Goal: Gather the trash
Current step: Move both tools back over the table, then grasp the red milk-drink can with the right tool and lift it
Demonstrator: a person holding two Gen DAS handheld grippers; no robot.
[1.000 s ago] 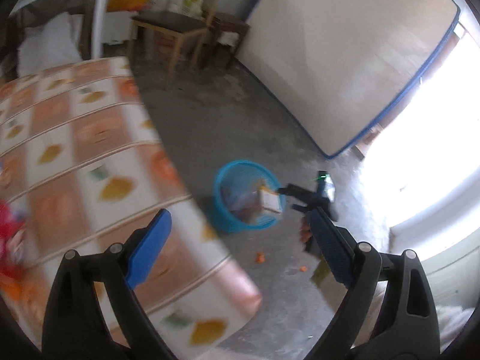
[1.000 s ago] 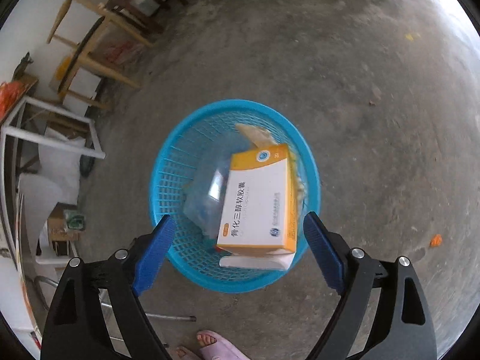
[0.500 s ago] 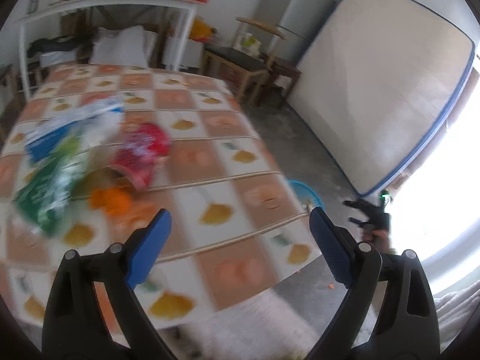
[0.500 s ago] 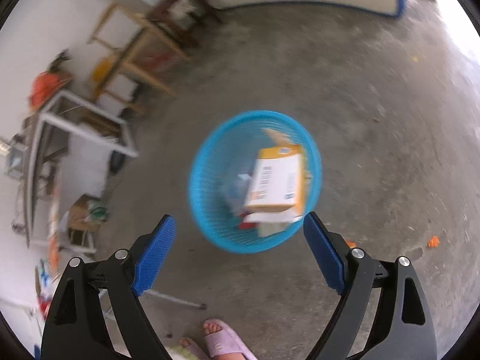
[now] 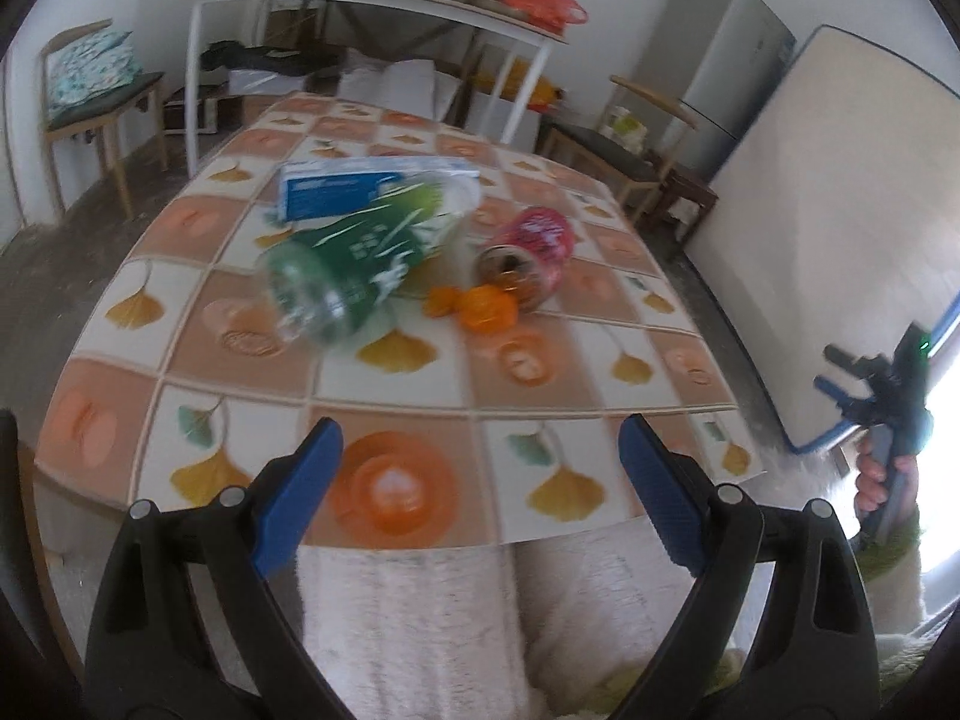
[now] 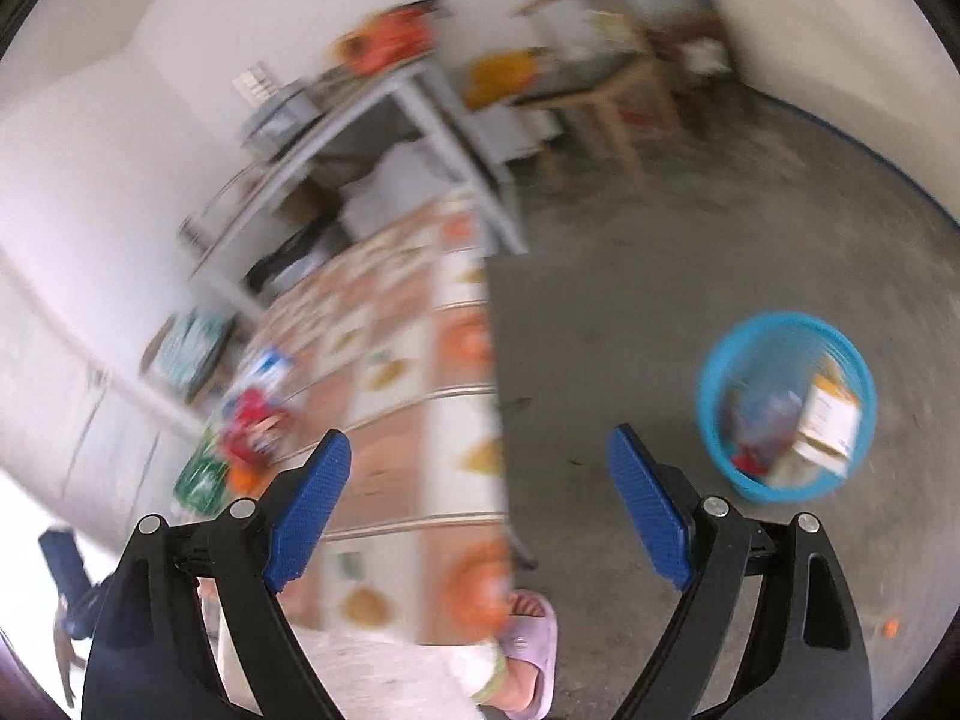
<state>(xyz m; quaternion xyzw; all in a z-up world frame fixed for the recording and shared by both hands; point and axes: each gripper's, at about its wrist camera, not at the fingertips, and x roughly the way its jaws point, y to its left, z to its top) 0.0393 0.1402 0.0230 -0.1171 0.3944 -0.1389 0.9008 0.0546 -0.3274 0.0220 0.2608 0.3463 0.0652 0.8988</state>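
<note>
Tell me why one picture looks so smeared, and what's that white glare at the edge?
Right wrist view: motion blur smears the table and blue basket, while the right gripper itself stays sharp. Left wrist view: sharper, though the green bottle is soft; daylight at the right edge washes out to white; the fisheye lens bends straight lines.

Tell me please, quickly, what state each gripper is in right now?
Left gripper: open, holding nothing.
Right gripper: open, holding nothing.

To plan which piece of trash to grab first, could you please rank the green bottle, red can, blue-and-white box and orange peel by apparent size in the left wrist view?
1. green bottle
2. blue-and-white box, farther away, so unsure
3. red can
4. orange peel
</note>
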